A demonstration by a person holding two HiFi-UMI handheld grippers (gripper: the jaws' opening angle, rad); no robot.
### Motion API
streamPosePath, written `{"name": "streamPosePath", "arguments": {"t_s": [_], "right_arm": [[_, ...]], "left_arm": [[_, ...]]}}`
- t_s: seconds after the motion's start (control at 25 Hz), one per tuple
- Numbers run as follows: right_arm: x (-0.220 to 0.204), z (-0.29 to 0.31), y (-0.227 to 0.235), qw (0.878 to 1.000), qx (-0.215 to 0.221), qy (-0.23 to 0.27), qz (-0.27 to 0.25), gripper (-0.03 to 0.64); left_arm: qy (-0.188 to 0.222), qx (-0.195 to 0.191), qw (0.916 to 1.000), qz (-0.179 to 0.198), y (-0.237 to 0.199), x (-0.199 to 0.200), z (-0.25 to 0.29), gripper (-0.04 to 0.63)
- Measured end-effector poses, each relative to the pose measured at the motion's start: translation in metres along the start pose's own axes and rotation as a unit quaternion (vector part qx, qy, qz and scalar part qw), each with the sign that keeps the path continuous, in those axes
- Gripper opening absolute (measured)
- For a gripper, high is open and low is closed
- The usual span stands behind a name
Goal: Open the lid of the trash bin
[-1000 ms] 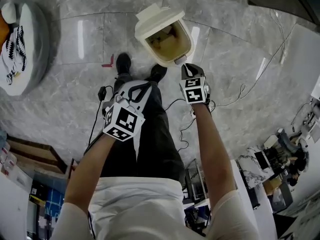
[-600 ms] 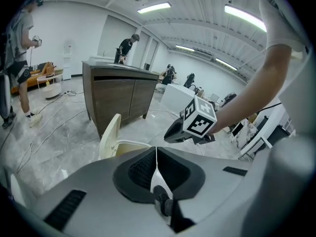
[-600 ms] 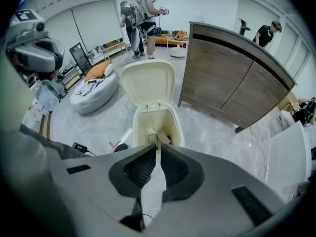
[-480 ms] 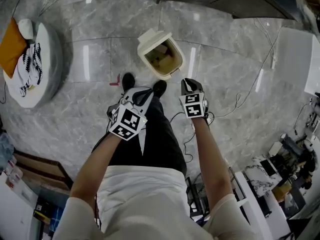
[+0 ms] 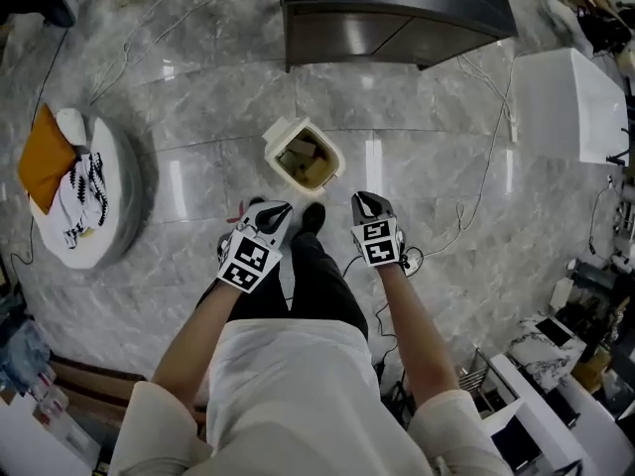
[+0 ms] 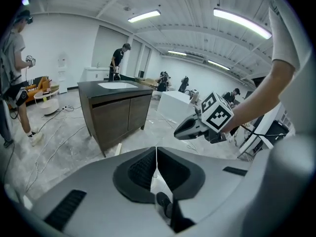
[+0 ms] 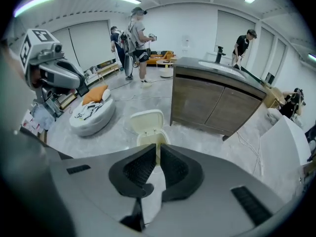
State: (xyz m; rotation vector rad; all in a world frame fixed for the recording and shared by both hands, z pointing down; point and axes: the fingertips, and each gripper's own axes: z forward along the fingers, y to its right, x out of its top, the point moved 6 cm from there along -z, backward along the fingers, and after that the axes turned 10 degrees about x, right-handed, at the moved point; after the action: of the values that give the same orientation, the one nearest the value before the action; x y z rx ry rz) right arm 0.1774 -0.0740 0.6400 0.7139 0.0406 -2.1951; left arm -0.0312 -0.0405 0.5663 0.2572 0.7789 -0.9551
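Note:
A cream trash bin (image 5: 306, 163) stands on the marble floor ahead of my feet, its lid (image 5: 280, 131) swung up at the back left, with cardboard-coloured scraps inside. My left gripper (image 5: 275, 210) hangs over my leg, short of the bin, jaws pressed together with nothing in them. My right gripper (image 5: 364, 202) is level with it to the right, also shut and empty, apart from the bin. In the right gripper view the raised lid (image 7: 147, 122) stands just beyond the jaw tips (image 7: 158, 151). The left gripper view shows the right gripper (image 6: 196, 127) in mid air.
A dark wooden counter with a sink (image 5: 397, 13) stands behind the bin. A white round pouf (image 5: 99, 211) with an orange cushion lies at the left, a white box (image 5: 566, 102) at the right. Cables (image 5: 474, 198) trail across the floor. People stand in the background (image 7: 138, 38).
The view has risen and the bin now looks smaller and farther off. My right gripper, which was at the bin's front rim, has drawn back; both grippers are clear of it.

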Motion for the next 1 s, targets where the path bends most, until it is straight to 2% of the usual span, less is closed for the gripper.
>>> {"name": "streamPosePath", "arguments": {"t_s": [0.2, 0.36, 0.56, 1.0], "right_arm": [[0.018, -0.037, -0.010, 0.999, -0.006, 0.031, -0.001, 0.037], [0.037, -0.070, -0.022, 0.998, -0.012, 0.054, -0.007, 0.037], [0.060, -0.108, -0.031, 0.994, -0.022, 0.103, -0.021, 0.037], [0.095, -0.201, -0.040, 0.980, -0.061, 0.183, -0.039, 0.037]], "left_arm": [[0.011, 0.004, 0.9999, 0.012, -0.011, 0.023, -0.023, 0.020], [0.025, 0.012, 0.9996, 0.007, -0.018, 0.043, -0.041, 0.020], [0.061, 0.021, 0.9979, -0.008, -0.023, 0.072, -0.071, 0.020], [0.121, 0.039, 0.9918, 0.008, -0.032, 0.121, -0.134, 0.020]]}}
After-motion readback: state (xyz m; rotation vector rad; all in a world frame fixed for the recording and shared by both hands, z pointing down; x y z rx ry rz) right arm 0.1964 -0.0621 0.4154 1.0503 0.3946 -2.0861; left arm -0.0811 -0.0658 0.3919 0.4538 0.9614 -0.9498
